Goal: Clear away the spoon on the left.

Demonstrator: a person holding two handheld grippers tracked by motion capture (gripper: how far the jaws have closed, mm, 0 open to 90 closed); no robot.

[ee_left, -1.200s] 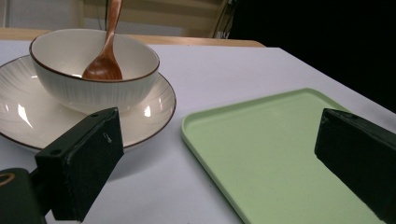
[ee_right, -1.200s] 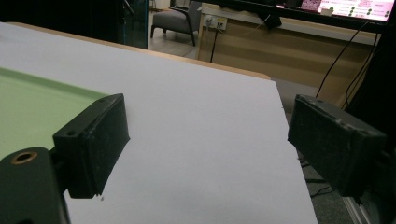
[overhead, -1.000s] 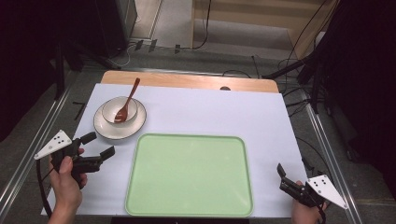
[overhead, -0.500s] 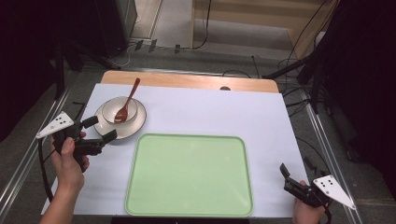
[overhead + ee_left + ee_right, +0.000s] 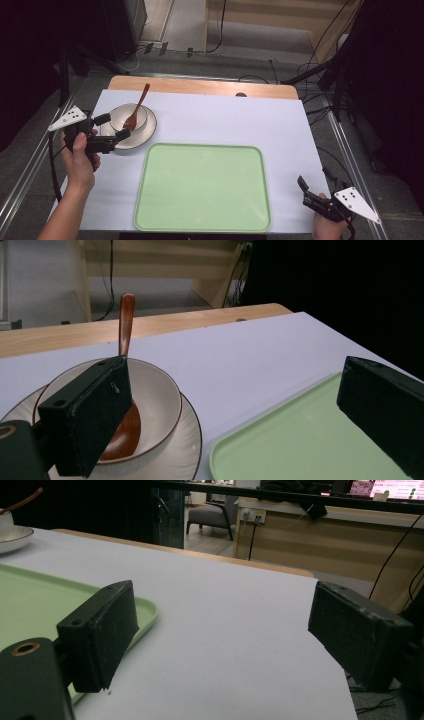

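**Left gripper drawn up to the bowl, right gripper idle at the near corner**

You worked on a wooden table (image 5: 200, 86) covered by a white sheet (image 5: 225, 120), its bare wood showing as a strip at the 12 o'clock edge. Around it the room was dark, with cables on the grey floor and pale wooden furniture beyond.

Compared with half a second earlier, your left gripper (image 5: 112, 127) had moved in toward 12 o'clock and now bracketed the edge of the dishes, one jaw at the bowl's rim and the other over the plate. Its jaws stood wide apart and held nothing. Your right gripper (image 5: 312, 182) lay at about 5 o'clock, near the sheet's corner, much as before, its jaws also spread wide over bare sheet.

The bowl (image 5: 128, 117) sat on a ribbed plate (image 5: 145, 134) at about 10 o'clock, with a brown wooden spoon (image 5: 137, 107) resting in it, handle leaning out toward 12 o'clock. A light green tray (image 5: 202, 187) lay empty at centre, just beside the plate. In the left gripper view, one jaw stood in front of the bowl and covered part of the spoon.
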